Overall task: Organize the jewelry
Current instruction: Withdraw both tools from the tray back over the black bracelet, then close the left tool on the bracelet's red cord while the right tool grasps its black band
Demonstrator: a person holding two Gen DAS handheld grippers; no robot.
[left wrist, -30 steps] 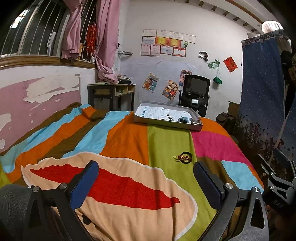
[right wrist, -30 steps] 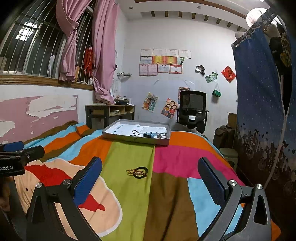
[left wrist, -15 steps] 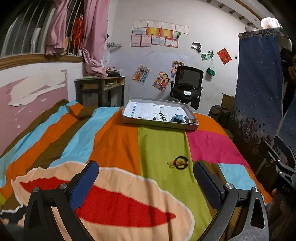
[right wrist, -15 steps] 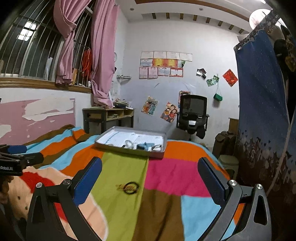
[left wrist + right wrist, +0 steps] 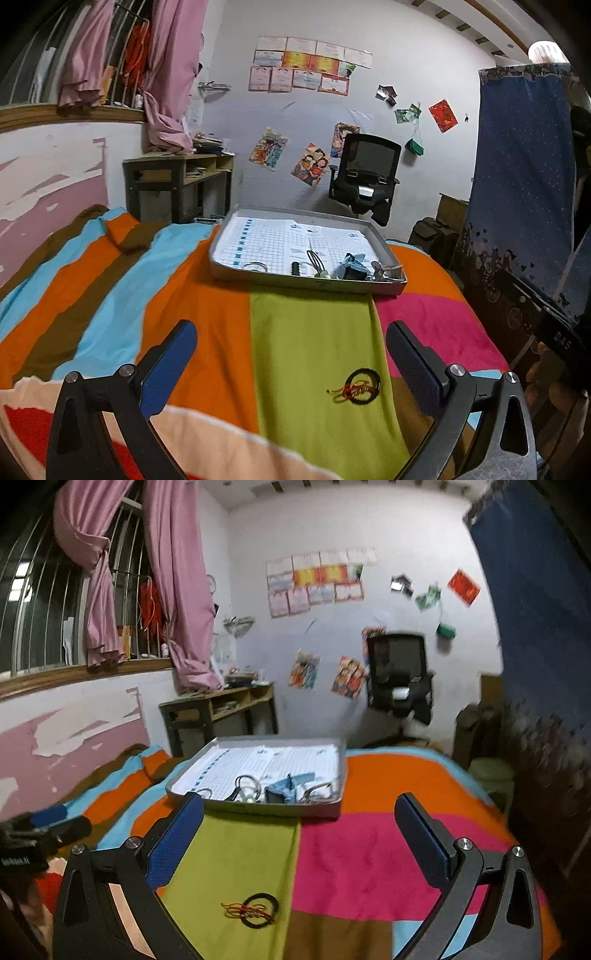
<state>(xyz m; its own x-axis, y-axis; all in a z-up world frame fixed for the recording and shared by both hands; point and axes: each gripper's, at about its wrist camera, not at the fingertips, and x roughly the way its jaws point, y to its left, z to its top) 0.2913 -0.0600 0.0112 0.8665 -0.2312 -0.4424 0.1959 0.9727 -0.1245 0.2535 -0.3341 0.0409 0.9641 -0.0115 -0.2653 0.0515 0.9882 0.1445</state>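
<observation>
- Striped, many-coloured blanket (image 5: 207, 332) covers a bed and fills the foreground in both views.
- Left gripper (image 5: 291, 363) and right gripper (image 5: 299, 834) hover above it, jaws spread wide, nothing between them.
- Black ring bracelet with red-orange cord (image 5: 255, 910) lies on the green stripe, near both grippers, touching neither.
- Farther on, a shallow grey tray (image 5: 388, 286) sits on the blanket, lined with gridded paper and holding rings and small trinkets along its near edge.
- Behind stand a wooden desk (image 5: 177, 177), a black office chair (image 5: 369, 177) and a poster-covered wall.
</observation>
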